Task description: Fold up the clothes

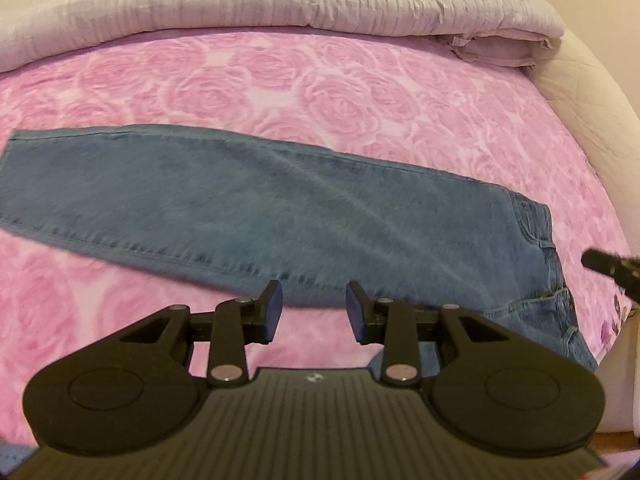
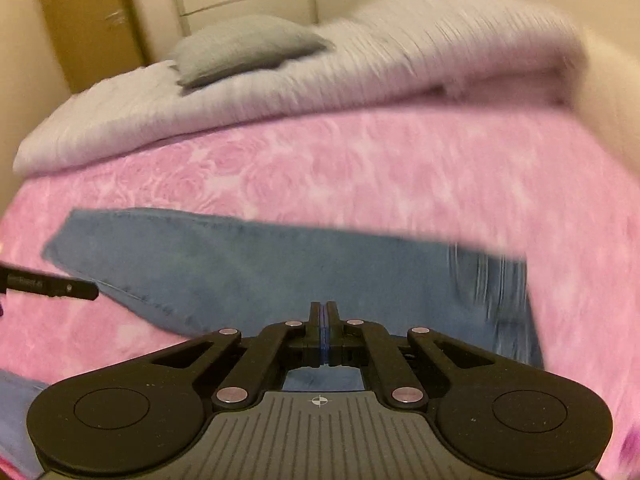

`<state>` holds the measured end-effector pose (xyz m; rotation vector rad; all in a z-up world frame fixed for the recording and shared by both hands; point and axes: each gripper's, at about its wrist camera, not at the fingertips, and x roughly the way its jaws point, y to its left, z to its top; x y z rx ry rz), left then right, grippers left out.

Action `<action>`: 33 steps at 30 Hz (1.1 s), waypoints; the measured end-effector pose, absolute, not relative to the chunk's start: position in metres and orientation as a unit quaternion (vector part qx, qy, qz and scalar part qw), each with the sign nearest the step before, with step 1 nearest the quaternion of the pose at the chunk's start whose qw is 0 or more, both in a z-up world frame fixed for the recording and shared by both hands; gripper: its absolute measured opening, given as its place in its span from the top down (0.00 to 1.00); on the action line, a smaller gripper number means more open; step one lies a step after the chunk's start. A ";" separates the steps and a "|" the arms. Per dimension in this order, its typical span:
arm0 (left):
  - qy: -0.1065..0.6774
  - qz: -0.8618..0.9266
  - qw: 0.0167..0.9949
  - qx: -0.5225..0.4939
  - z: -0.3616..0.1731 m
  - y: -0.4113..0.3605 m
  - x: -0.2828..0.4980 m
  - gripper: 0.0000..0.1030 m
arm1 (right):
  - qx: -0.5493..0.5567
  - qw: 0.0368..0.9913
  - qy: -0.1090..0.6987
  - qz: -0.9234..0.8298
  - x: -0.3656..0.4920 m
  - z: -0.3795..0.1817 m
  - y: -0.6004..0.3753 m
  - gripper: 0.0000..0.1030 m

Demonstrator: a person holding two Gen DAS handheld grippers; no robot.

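Across the pink rose-print bedspread (image 1: 360, 92), with a folded grey quilt (image 1: 280, 4) and grey pillow (image 2: 244, 50) at the far side, the blue jeans (image 1: 248, 208) lie flat, apparently legs doubled together, hems far left and waistband near right. Left gripper (image 1: 314, 306) hovers with jaws apart just off the near edge, holding nothing; right gripper (image 2: 324, 320) has jaws pressed together, apparently empty. Judged step: lengthwise fold done, cross fold pending; next move needs the right gripper parted and one end pinched for carrying over.
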<state>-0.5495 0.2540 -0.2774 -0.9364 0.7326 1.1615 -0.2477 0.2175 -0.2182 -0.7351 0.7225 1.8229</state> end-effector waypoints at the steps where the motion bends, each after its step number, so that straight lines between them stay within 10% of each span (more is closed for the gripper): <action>1: 0.325 0.514 0.678 -0.413 -0.281 0.261 -0.545 0.70 | -0.295 0.494 0.305 0.758 -0.245 -0.220 0.227 0.98; 16: 0.345 0.475 0.730 -0.350 -0.313 0.372 -0.491 0.70 | -0.296 0.455 0.304 0.783 -0.227 -0.261 0.346 0.99; 18: 0.345 0.472 0.733 -0.347 -0.317 0.384 -0.488 0.70 | -0.325 0.447 0.330 0.765 -0.224 -0.274 0.366 0.87; 20: 0.348 0.468 0.737 -0.343 -0.323 0.395 -0.487 0.70 | -0.337 0.438 0.352 0.755 -0.217 -0.286 0.380 0.28; 21: 0.351 0.467 0.737 -0.340 -0.325 0.400 -0.488 0.70 | -0.337 0.432 0.365 0.753 -0.213 -0.292 0.386 0.22; 29: 0.404 0.442 0.746 -0.292 -0.357 0.443 -0.502 0.70 | -0.362 0.421 0.347 0.756 -0.190 -0.317 0.435 0.24; 33: 0.445 0.386 0.764 -0.263 -0.370 0.462 -0.512 0.70 | -0.395 0.403 0.328 0.758 -0.178 -0.333 0.461 0.43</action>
